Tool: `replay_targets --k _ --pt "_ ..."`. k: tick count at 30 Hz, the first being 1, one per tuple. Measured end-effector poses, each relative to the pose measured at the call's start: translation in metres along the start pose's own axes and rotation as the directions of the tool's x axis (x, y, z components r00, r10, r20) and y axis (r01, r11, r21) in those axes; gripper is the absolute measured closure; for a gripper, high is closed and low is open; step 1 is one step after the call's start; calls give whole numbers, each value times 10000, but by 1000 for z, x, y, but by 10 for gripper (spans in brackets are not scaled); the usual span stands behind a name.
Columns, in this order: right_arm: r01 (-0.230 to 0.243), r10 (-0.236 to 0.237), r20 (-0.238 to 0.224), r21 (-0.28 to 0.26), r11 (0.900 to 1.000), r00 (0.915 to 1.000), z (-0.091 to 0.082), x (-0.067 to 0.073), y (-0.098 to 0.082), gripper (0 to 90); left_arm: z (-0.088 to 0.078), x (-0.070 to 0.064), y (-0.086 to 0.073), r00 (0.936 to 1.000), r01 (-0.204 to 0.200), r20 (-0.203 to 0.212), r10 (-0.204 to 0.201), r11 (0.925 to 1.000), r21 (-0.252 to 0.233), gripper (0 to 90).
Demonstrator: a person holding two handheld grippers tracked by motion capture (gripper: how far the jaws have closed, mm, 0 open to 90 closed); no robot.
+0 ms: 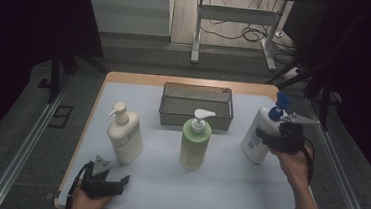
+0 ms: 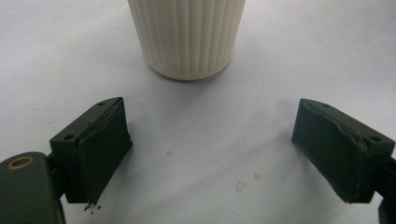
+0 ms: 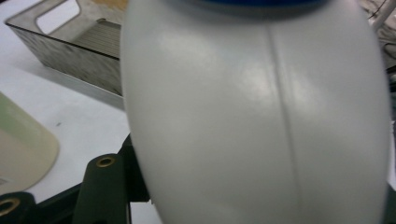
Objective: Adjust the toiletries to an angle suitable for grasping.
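A white bottle with a blue pump (image 1: 255, 135) stands at the right of the table, leaning slightly, with my right gripper (image 1: 265, 139) shut on its body. In the right gripper view this white bottle (image 3: 257, 116) covers most of the picture, and one dark finger (image 3: 105, 186) shows at its lower left. My left gripper (image 1: 117, 183) rests low near the table's front left corner, open with nothing between its fingers (image 2: 212, 149). Just ahead of it stands a cream ribbed pump bottle (image 1: 126, 137) (image 2: 187, 37). A green pump bottle (image 1: 195, 144) (image 3: 23, 149) stands in the middle.
A metal mesh basket (image 1: 196, 117) (image 3: 70, 56) sits at the back centre of the pale table mat (image 1: 157, 182). Dark floor and metal rails run along both sides of the table. A desk frame and cables lie beyond the far edge.
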State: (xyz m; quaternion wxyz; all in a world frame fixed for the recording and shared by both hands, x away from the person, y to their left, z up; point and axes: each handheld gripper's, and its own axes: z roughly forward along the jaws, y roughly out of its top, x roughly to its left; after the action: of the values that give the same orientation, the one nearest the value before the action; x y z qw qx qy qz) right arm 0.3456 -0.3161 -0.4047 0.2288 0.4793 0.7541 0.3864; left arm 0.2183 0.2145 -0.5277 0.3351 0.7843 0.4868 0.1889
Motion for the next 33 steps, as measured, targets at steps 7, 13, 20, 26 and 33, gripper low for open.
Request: replay_targets --k 7,13,20,26,33 --pt "421 -420 -176 65 9991 9990 -12 12 11 395 0 0 0 10000 0 -4 0 10000 0 106" --pt "567 -567 -458 -13 9984 9973 -19 20 20 396 0 0 0 10000 -15 -17 15 10000 -4 107" --pt "778 -784 -945 -99 9969 9924 -27 34 37 397 0 0 0 10000 20 -8 -20 10000 -19 106" --pt "827 -843 -1143 -187 9964 9899 -29 41 48 397 0 0 0 10000 -23 -15 23 10000 -19 106" --pt "1047 -1087 -1455 -354 9939 9834 -25 54 67 398 0 0 1 10000 -6 -9 6 10000 36 106"
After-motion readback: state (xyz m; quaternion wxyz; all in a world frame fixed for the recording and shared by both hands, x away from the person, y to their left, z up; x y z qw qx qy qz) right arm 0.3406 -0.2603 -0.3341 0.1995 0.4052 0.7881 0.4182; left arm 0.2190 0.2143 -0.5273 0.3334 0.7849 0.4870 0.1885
